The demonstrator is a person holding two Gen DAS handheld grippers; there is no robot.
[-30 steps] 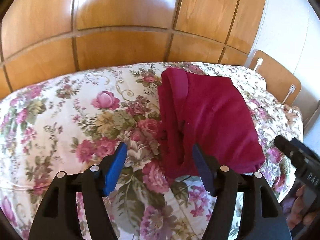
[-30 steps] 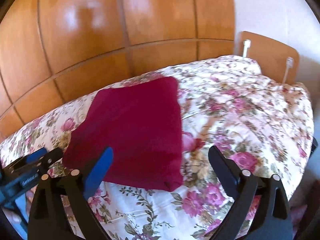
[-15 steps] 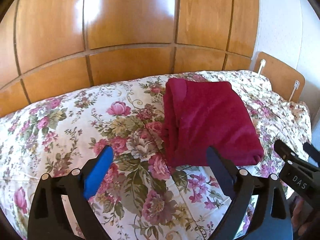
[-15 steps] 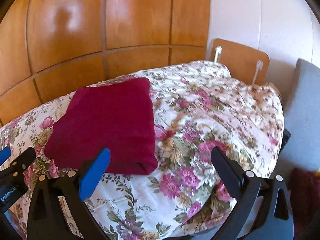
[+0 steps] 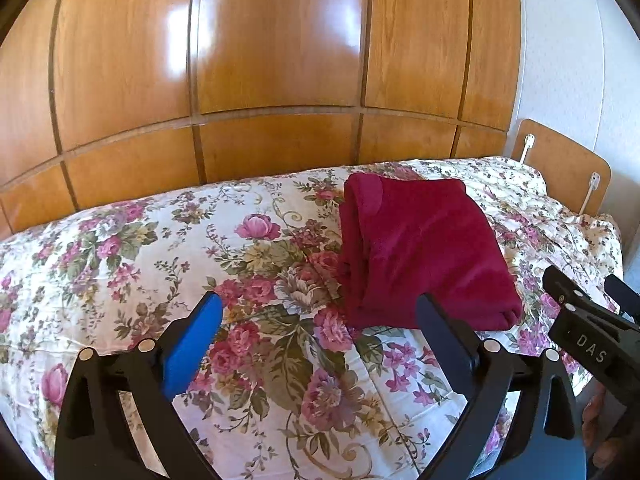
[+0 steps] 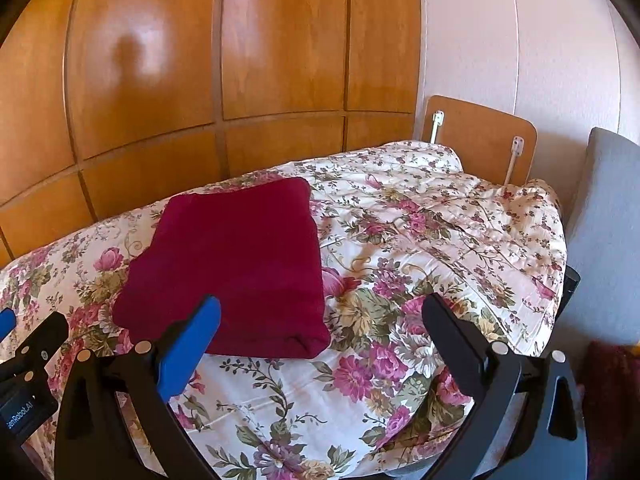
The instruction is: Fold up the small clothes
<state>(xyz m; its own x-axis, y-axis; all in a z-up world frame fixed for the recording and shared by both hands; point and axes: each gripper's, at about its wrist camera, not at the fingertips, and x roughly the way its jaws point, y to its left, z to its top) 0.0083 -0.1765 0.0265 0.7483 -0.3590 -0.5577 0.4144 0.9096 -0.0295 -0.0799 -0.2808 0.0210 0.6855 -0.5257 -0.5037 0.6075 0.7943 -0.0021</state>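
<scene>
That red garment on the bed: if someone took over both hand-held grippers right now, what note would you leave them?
Left hand-held gripper: jaws opening, nothing between them, just short of the garment.
Right hand-held gripper: open, empty, also clear of it.
Red garment: folded into a neat rectangle, lying flat on the flowered bedspread.
Done: this piece looks folded and let go.
Left: perhaps smooth the bunched edge nearest the left gripper; no other loose clothes lie on the bed in these views.

Bright daylight leaves glare patches on the glossy wooden wardrobe (image 5: pixel 280 60), with a soft shadow beside them in the right view. Both views are sharp. Fisheye distortion bows the wardrobe's panel lines and darkens the corners.
</scene>
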